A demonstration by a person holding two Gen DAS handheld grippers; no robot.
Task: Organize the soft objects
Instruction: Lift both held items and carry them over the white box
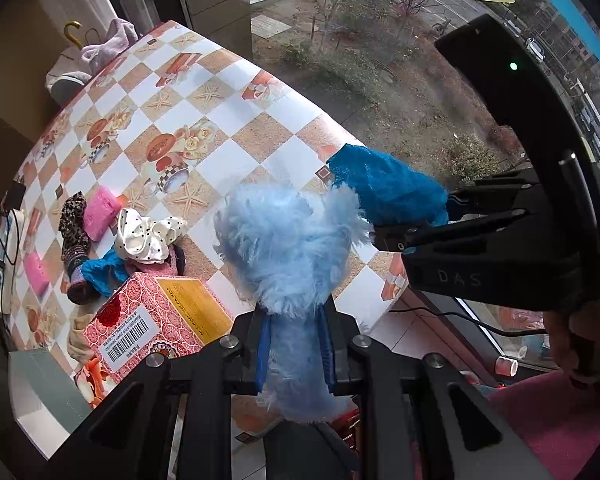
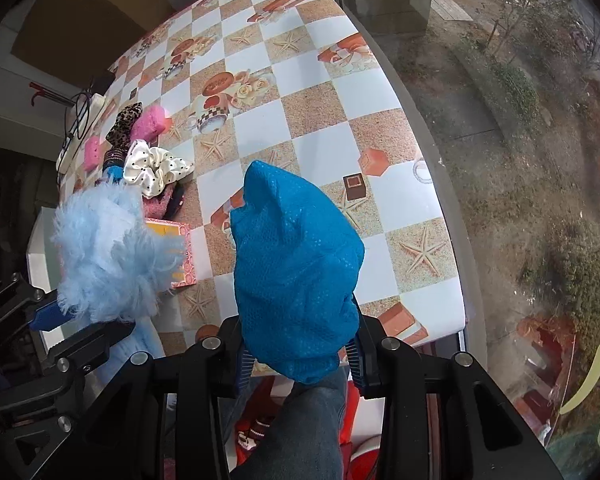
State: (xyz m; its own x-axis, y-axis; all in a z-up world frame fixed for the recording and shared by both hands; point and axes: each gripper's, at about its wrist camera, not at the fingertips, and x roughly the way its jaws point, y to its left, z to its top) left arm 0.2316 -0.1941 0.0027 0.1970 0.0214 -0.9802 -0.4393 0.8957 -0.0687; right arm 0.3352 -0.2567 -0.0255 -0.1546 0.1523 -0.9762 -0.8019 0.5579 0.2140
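Observation:
My left gripper (image 1: 294, 344) is shut on a fluffy light-blue soft object (image 1: 288, 248) and holds it above the table's near edge; the object also shows in the right wrist view (image 2: 108, 256). My right gripper (image 2: 300, 356) is shut on a bright blue sequined fabric piece (image 2: 296, 264), held up over the checkered tablecloth (image 2: 320, 92); the fabric also shows in the left wrist view (image 1: 384, 188), just right of the fluffy object. A pile of soft things lies at the table's left: a white polka-dot scrunchie (image 1: 148, 238), a pink sponge (image 1: 100, 212), a leopard-print piece (image 1: 72, 216).
A red and yellow box (image 1: 156, 320) stands at the table's near left edge. A power strip with cables (image 1: 2, 240) lies at the far left. A window (image 1: 380, 40) runs along the table's right side. A lilac cloth (image 1: 108, 42) lies beyond the far end.

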